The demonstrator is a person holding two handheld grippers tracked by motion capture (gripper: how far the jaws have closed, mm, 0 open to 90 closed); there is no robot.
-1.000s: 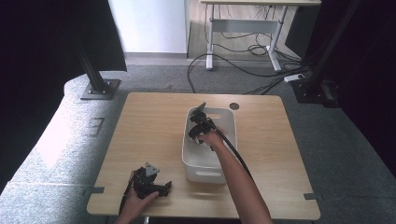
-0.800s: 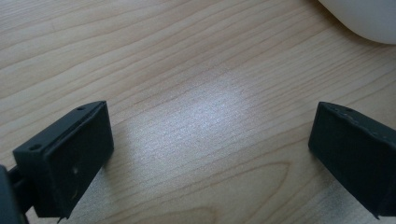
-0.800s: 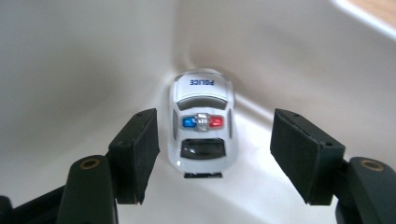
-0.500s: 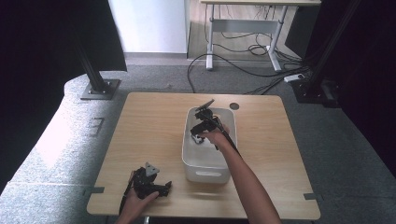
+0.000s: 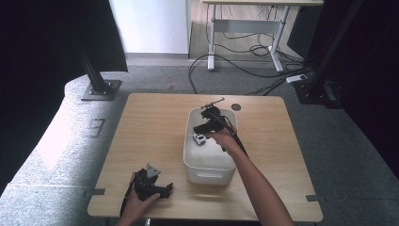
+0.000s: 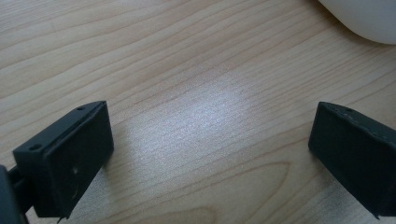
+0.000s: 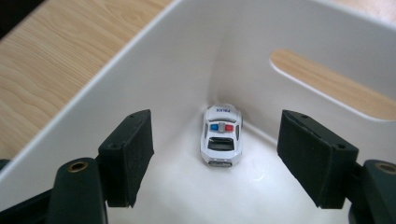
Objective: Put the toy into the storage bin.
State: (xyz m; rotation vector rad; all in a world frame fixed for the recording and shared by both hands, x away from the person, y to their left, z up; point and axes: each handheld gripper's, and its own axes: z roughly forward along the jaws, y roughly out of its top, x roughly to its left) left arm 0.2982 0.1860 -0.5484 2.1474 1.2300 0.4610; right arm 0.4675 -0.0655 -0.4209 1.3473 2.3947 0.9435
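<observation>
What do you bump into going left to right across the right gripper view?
Wooden table → the right gripper's left finger → toy police car → the gripper's right finger, with the car sitting inside the white bin.

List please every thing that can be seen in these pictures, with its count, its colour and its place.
small white toy police car: one, white with red and blue lights, on the floor of the bin near a corner
white plastic storage bin: one, white, on the table right of its middle
light wooden table: one, pale wood, centre of the high view
grey carpet floor: grey, around the table
white-framed desk: one, behind the table, cables under it
left gripper: one, black, open, resting at the table's near edge
right gripper: one, black, jaws just opened, above the car, not touching it
</observation>
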